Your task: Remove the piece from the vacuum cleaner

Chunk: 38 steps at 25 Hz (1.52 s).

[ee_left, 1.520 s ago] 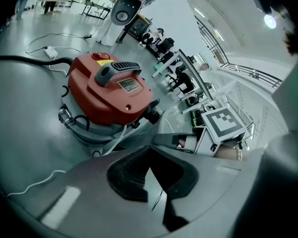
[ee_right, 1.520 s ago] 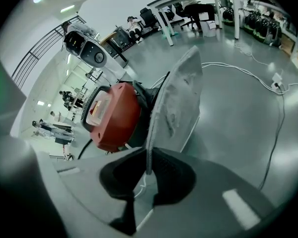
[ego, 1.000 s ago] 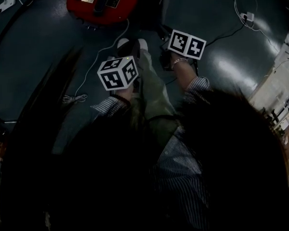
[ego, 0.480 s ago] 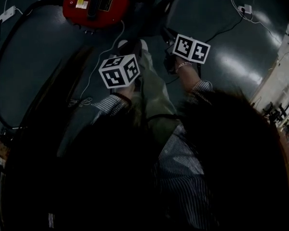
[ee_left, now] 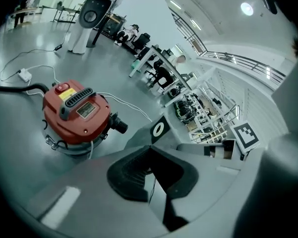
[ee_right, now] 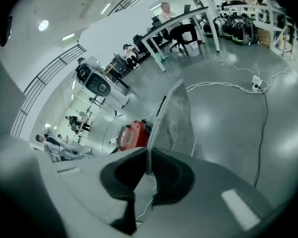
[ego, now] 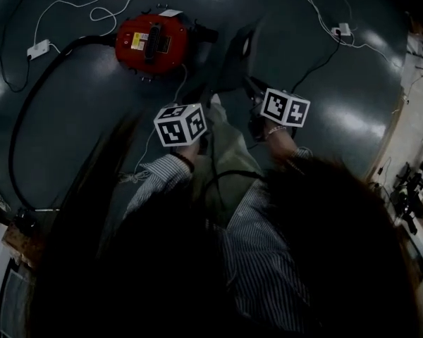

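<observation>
The piece (ee_left: 139, 139), a flat grey sheet bearing a dark patch with a white oval, is held off the floor (ego: 352, 90) and clear of the vacuum cleaner (ego: 153, 42), to the right of its red body in the head view. It is seen almost edge-on in the right gripper view, where its upper edge rises to a point. The near edge of the piece is clamped by the left gripper (ee_left: 150, 156), whose pads are pressed together on the thin sheet. The same edge is pinched by the right gripper (ee_right: 149, 157), with its jaws nearly closed on the sheet. The black side port (ee_left: 120, 125) of the vacuum cleaner is turned toward the piece, with bare floor visible between them. A black hose (ee_left: 10, 89) is run from the far side of the body out to the left. White cables (ee_right: 228, 86) are trailed over the floor to the right, with open floor around them. The floor's right edge is lined with benches (ego: 416, 118).
</observation>
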{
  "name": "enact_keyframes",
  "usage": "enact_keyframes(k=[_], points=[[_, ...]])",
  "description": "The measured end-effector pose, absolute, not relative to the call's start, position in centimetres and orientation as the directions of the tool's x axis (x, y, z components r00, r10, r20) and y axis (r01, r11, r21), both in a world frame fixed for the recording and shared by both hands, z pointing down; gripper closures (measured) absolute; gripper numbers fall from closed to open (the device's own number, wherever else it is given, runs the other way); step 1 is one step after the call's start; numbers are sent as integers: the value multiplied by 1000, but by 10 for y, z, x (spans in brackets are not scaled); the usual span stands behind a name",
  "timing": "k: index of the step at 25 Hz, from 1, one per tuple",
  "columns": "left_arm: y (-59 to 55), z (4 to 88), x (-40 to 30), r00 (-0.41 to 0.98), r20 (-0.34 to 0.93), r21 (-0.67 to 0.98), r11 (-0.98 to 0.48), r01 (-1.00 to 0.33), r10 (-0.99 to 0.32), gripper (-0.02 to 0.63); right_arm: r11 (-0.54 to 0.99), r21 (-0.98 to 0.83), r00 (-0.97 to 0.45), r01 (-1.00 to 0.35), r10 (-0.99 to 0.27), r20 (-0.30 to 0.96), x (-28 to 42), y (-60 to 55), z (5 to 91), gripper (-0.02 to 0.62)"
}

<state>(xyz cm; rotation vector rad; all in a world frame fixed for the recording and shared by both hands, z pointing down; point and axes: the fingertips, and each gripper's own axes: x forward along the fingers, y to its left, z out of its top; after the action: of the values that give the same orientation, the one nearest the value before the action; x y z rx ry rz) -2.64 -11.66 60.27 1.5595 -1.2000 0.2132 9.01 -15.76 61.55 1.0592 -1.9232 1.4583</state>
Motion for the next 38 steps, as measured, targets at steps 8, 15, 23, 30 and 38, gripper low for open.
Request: enact_keyframes(k=[8, 15, 23, 30, 38], points=[[-109, 492, -18, 533, 645, 627, -18, -778, -548, 600, 198, -619, -645, -760, -348, 680, 81, -155, 490, 568], [-116, 415, -14, 564, 574, 661, -70, -747, -594, 600, 317, -644, -716, -696, -376, 588, 54, -159, 404, 567], [-122, 379, -40, 514, 508, 699, -18, -715, -691, 600, 327, -693, -753, -642, -438, 490, 34, -154, 355, 567], [-124, 376, -61, 471, 499, 715, 38, -698, -728, 600, 365, -699, -781, -615, -406, 475, 23, -149, 346, 568], [-122, 372, -55, 482, 505, 692, 2, -722, -716, 600, 373, -701, -786, -608, -404, 467, 27, -146, 343, 568]])
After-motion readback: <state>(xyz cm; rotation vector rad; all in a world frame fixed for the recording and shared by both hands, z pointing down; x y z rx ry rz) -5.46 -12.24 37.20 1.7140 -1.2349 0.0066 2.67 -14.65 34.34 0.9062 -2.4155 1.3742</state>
